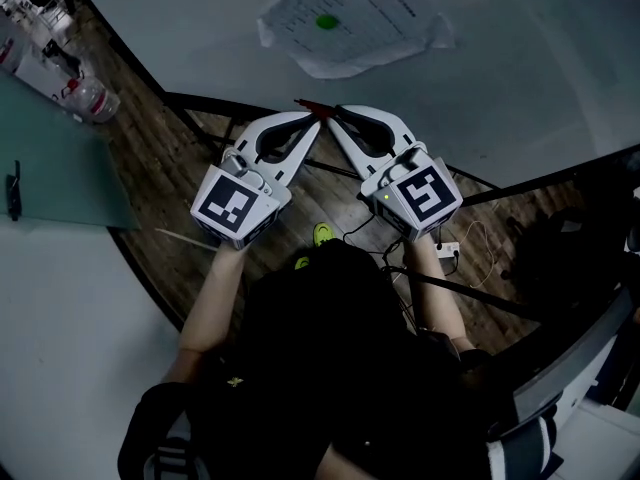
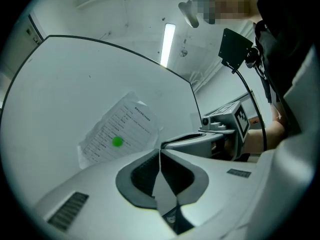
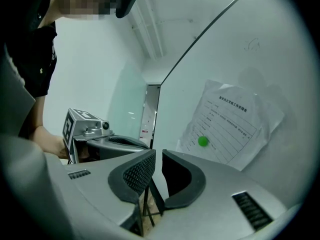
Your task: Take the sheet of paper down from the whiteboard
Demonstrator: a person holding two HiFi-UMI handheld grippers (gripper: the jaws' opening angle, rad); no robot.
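1. Paper first: the creased white sheet of printed paper is on the pale whiteboard. It lies flat against the board and is turned askew.
2. A small round green magnet sits on the sheet, left of its middle in the head view.
3. In the head view the sheet is at 12 o'clock from my two tools, well apart from them; neither tool touches it.
4. My left gripper has its fingers clenched. The dark ribbed tips meet and grasp nothing. In the left gripper view the sheet shows at 10 o'clock from those tips.
5. My right gripper has its fingers released by only a narrow slit. Nothing is in the slit. In the right gripper view the sheet shows between 1 and 2 o'clock from the tips.
6. In the head view both grippers angle inward, their tips just beside each other below the board's dark lower edge, over the wooden plank floor.
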